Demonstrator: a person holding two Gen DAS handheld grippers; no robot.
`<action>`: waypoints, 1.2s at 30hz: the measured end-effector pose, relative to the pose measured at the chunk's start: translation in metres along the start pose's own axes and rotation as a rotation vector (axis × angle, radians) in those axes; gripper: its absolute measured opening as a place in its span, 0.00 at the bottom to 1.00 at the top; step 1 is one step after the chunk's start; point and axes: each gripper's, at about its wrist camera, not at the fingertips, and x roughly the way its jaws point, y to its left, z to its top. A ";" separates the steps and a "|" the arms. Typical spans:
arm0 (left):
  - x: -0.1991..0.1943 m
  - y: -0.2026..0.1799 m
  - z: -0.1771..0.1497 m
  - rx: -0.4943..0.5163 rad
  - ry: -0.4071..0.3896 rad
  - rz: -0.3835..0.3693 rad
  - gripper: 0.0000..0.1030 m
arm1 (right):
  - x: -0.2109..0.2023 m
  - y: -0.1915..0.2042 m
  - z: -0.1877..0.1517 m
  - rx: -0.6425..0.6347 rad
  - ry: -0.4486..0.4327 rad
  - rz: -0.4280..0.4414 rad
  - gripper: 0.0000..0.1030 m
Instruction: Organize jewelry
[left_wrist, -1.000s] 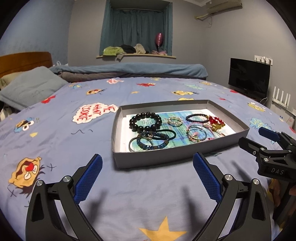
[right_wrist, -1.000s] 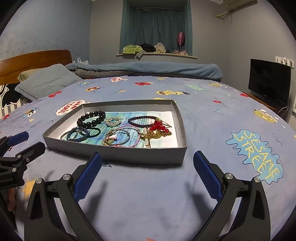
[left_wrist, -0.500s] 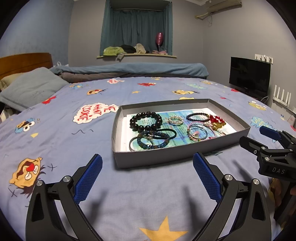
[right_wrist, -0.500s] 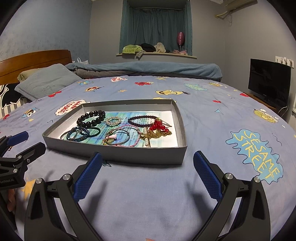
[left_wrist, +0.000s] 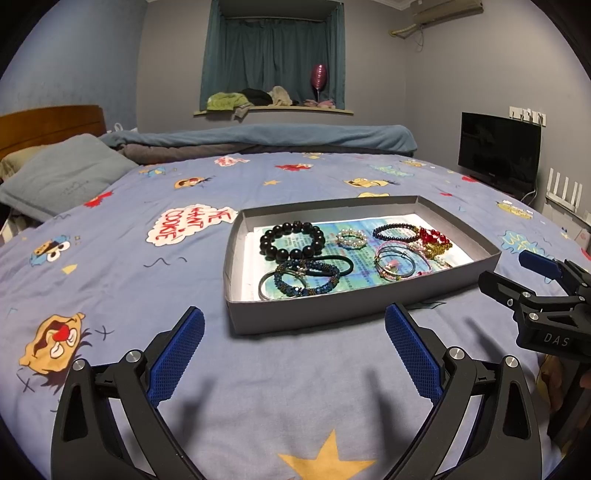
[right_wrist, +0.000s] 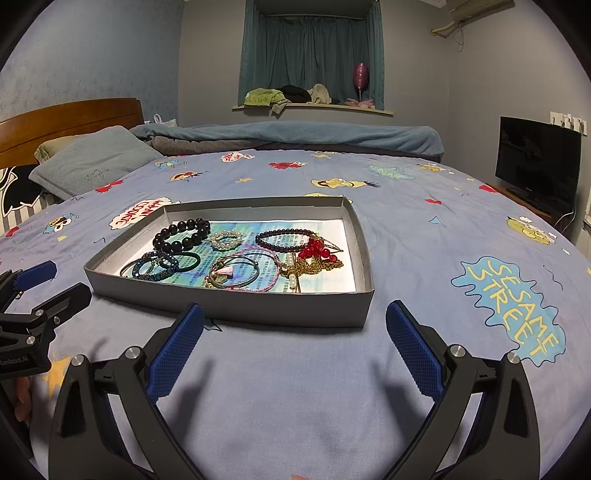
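Ahead, beyond both spread grippers, sits the jewelry tray (left_wrist: 343, 314).

I look over a wide bed with a blue cartoon-print sheet (left_wrist: 155, 295) — it fills most of both views. At its far side lies a rolled blue blanket (left_wrist: 266, 134) on top of a grey one. On the left I see a wooden headboard (right_wrist: 70, 123) and a grey-blue pillow (left_wrist: 62, 173). The walls (left_wrist: 424, 96) are pale grey. In the back wall there is a window recess closed by dark teal curtains (left_wrist: 273, 55); its sill (right_wrist: 314, 106) carries some crumpled clothes and a pink balloon (right_wrist: 361, 75). On the right stands a black television (left_wrist: 498, 151), switched off. An air conditioner (left_wrist: 447, 5) hangs high on the right wall. The light is dim and cool.
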 end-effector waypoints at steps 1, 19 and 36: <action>0.000 0.000 0.000 0.000 -0.001 0.000 0.95 | 0.000 0.000 0.000 0.000 -0.001 0.000 0.95; 0.001 0.000 0.000 0.001 -0.001 0.005 0.95 | 0.000 0.000 0.001 0.000 0.000 0.000 0.95; 0.005 0.006 -0.001 0.002 0.006 0.027 0.95 | 0.002 0.000 -0.002 0.001 0.006 -0.001 0.95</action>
